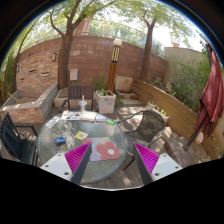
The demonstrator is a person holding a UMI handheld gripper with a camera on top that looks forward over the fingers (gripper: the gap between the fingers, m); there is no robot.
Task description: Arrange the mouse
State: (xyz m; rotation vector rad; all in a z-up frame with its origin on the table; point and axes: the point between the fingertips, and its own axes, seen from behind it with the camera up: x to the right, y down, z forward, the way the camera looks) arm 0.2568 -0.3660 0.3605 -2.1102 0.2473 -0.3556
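A round glass table [70,165] stands on a patio below me. On it lies a red mouse pad [101,148] with a small white mouse [110,152] on it. My gripper [112,152] is open and empty, held well above the table. The magenta pads [78,162] stand wide apart on either side of the mouse pad as seen from here. The mouse is small and its details do not show.
A yellow item [81,135], a pink item [60,141] and white papers [88,116] lie on the table. Black chairs [14,140] [150,125] stand around it. A white planter [105,100], a brick wall [90,60] and a red cloth [212,95] lie beyond.
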